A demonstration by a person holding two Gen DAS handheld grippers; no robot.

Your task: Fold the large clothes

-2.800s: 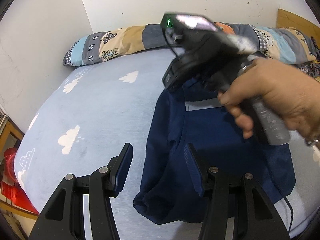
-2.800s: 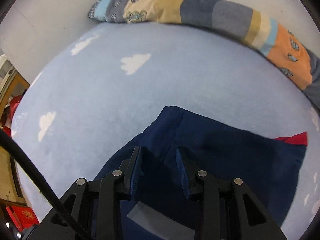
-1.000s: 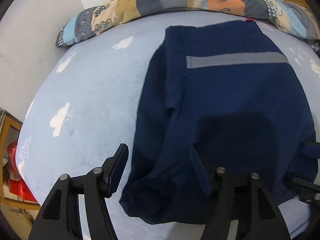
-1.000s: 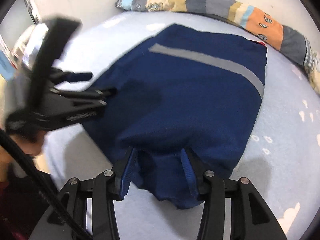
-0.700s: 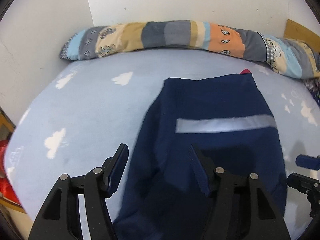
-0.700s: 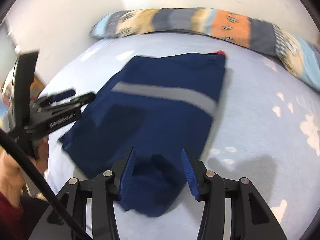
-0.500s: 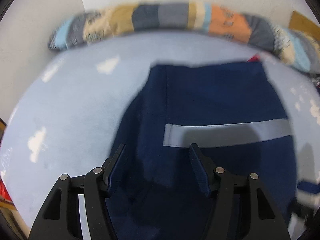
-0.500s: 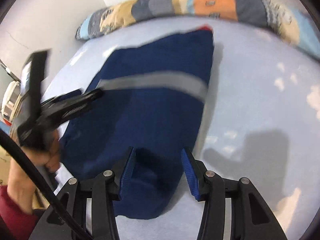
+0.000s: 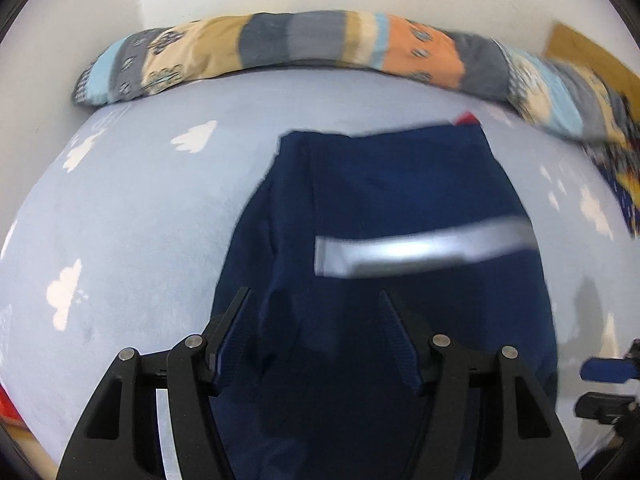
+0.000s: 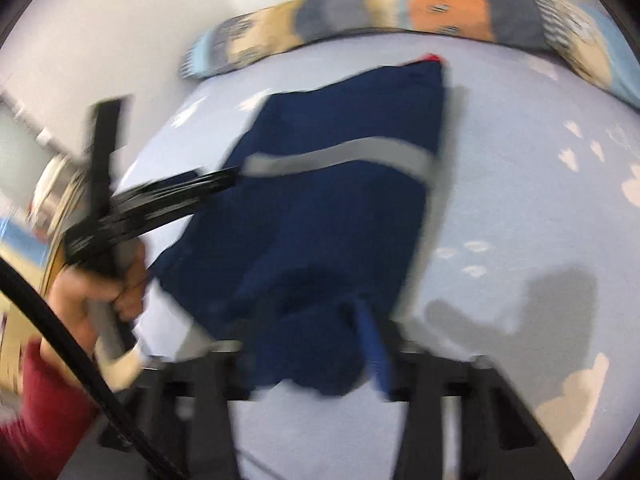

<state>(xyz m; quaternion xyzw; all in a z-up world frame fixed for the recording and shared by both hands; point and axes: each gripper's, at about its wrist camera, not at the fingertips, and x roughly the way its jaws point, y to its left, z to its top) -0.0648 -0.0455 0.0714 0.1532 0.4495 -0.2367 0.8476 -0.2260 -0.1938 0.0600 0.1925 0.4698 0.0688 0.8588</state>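
Note:
A navy garment (image 9: 400,208) with a grey reflective stripe (image 9: 420,248) lies folded on the light blue bed sheet (image 9: 140,220); it also shows in the right wrist view (image 10: 340,208). My left gripper (image 9: 316,324) is open and empty, hovering over the garment's near left part. My right gripper (image 10: 308,332) is open and empty over the garment's near edge; this view is blurred. The left gripper and the hand holding it also show at the left of the right wrist view (image 10: 132,208).
A long patchwork bolster (image 9: 320,48) lies along the white wall at the head of the bed. A small red tab (image 9: 466,118) sticks out at the garment's far corner. A wooden board (image 9: 588,56) stands at far right. The bed edge drops off at left.
Both grippers have pulled back from the garment and swung over it, staying open. The garment lies still on the bed, and the views are blurred from motion.

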